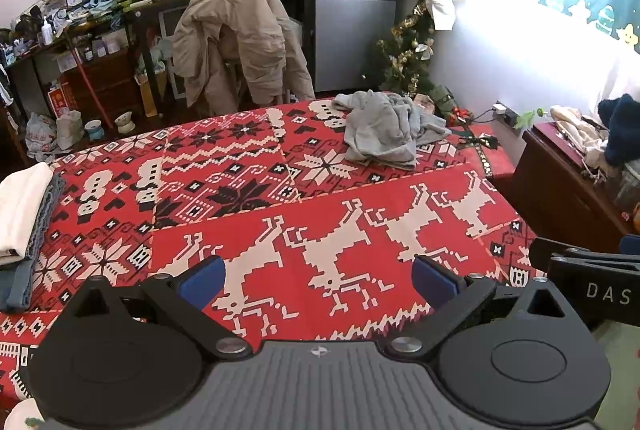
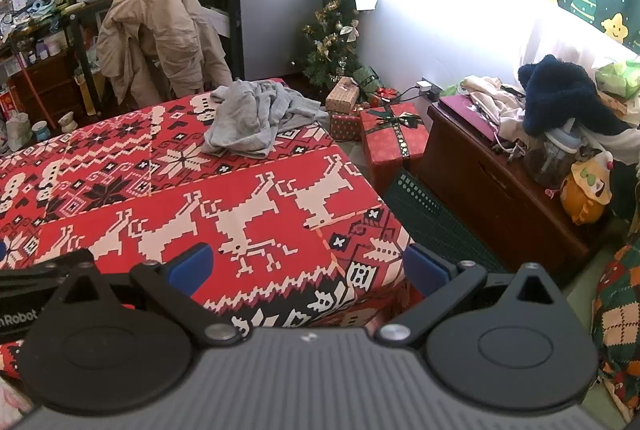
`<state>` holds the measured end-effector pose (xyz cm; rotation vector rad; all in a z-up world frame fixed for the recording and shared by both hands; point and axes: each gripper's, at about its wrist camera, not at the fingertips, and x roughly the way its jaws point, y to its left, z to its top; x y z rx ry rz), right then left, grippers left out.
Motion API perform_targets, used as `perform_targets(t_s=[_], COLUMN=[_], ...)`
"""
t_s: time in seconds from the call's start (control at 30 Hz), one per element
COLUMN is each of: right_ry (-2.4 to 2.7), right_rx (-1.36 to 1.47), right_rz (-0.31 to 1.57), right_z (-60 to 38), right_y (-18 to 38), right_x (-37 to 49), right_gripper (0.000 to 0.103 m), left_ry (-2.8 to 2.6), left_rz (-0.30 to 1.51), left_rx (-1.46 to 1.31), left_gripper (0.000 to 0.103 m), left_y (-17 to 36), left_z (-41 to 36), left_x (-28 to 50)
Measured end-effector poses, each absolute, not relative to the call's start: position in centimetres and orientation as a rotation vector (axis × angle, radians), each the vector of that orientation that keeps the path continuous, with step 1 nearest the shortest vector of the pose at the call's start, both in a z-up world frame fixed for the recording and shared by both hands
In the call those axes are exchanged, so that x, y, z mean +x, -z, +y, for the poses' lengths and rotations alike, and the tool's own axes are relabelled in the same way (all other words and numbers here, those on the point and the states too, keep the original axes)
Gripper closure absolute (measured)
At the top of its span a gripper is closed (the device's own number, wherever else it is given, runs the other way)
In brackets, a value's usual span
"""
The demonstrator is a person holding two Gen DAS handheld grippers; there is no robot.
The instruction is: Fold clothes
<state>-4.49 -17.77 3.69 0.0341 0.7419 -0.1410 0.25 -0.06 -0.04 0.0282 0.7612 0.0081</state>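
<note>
A crumpled light grey garment (image 1: 382, 128) (image 2: 256, 120) lies at the far right corner of the table, which wears a red reindeer-patterned cloth (image 1: 280, 214) (image 2: 160, 182). At the table's left edge rests a folded stack (image 1: 22, 214), white cloth on top of blue-grey. My left gripper (image 1: 318, 280) hangs open above the near middle of the table, blue pads wide apart, nothing between them. My right gripper (image 2: 308, 268) is open too, over the table's near right corner, far short of the grey garment. The right gripper's body (image 1: 592, 282) shows at the right edge of the left wrist view.
A chair draped with a beige jacket (image 1: 236, 42) (image 2: 160, 38) stands behind the table. Wrapped gift boxes (image 2: 390, 138) and a small Christmas tree (image 2: 332, 42) sit on the floor at the right. A brown cabinet (image 2: 500, 190) with piled items flanks the table's right side.
</note>
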Motion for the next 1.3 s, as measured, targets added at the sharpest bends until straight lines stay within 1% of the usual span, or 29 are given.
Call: perform_targets(t_s=[0.13,0.33,1.3], right_ry=[0.146,0.15,0.128], right_rx=[0.029,0.029,0.023], right_rz=[0.743,0.755,0.75], right_z=[-17.78,-17.53,-17.73], right_y=[-3.47,-4.24,-3.97], right_x=[-4.54,-4.41,-4.69], right_gripper=[0.001,0.001,0.001], left_ry=[0.005,0.004,0.022], left_rz=[0.727,0.73,0.735], left_rx=[0.009,0.012,0.002], left_gripper=[0.002,0.002,0.002], left_y=[-0.43,-0.41,0.0], left_z=[0.31,-0.27,0.03], left_x=[-0.07,0.07,-0.04])
